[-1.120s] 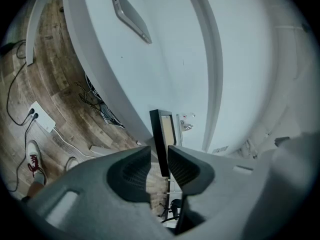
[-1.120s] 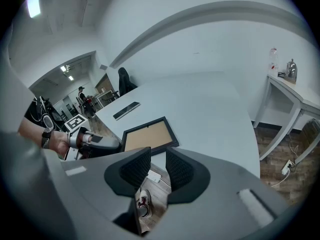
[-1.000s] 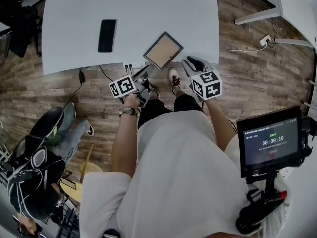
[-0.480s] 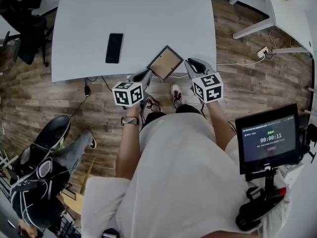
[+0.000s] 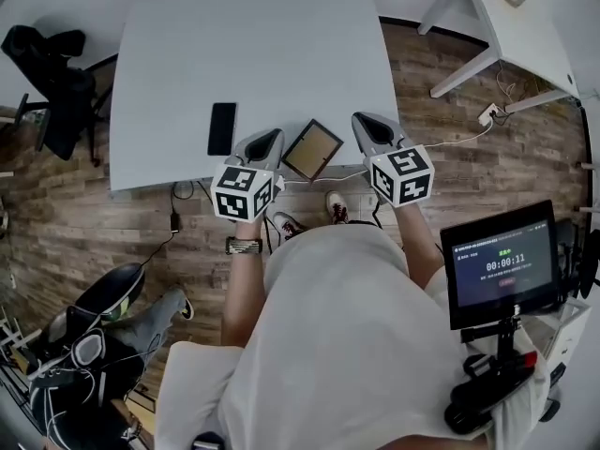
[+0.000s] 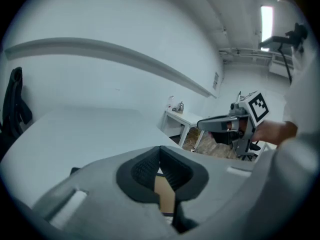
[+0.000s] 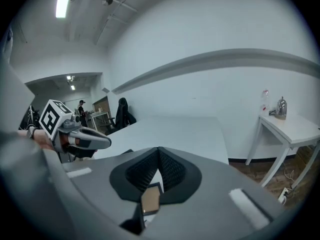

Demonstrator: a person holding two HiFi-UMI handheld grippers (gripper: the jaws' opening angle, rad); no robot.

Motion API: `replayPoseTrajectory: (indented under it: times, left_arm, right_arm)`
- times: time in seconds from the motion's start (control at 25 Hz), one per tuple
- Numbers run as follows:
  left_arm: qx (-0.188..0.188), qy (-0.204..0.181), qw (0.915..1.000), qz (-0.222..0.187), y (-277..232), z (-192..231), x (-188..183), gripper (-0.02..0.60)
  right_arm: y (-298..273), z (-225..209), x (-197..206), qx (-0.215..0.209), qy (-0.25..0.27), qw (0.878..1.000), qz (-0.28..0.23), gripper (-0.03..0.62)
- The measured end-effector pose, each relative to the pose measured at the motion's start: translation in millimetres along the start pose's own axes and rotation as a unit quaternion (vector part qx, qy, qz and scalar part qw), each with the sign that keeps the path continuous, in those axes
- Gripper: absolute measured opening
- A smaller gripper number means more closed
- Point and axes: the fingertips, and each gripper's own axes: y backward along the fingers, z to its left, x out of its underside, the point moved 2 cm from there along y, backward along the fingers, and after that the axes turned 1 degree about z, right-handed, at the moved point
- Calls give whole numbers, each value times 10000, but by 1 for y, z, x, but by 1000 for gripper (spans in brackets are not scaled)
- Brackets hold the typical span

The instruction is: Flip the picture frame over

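Note:
The picture frame (image 5: 313, 150), a dark rim around a brown panel, lies flat and turned cornerwise at the near edge of the white table (image 5: 272, 54). My left gripper (image 5: 265, 140) hovers just left of it and my right gripper (image 5: 367, 125) just right, both above the table edge and apart from the frame. Both are shut with nothing between the pads. In the left gripper view the jaws (image 6: 160, 150) meet and the frame (image 6: 165, 196) shows below them. Beneath the closed right gripper (image 7: 159, 151), the frame (image 7: 150, 200) shows again.
A black phone (image 5: 222, 128) lies on the table left of the frame. A second white table (image 5: 511, 26) stands at the upper right and a black chair (image 5: 52, 73) at the left. A power strip (image 5: 487, 113) with cable lies on the wood floor. A monitor (image 5: 502, 265) stands at my right.
Both grippers have risen from below the table edge to either side of the frame, and their jaws have closed. The left gripper has rolled. The frame has not moved.

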Motion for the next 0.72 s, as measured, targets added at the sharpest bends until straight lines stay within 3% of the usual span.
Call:
replayPoseTrajectory:
  times: [0.32,0.52,0.72]
  left_arm:
    - [-4,-800,9931,-854,18,-13,-102,3]
    - [-221,-1436,9803,-1335,35,-16,-161,3]
    - [-516,-1967,9653,-1640,52,-19,-195,3]
  right_arm:
    - [21,0,-97,-29,246,9943,-1037,3]
    - [36,7,-152,10,681,9848,-1595,3]
    - [51,11,-188,72,936,9765,-1942,2]
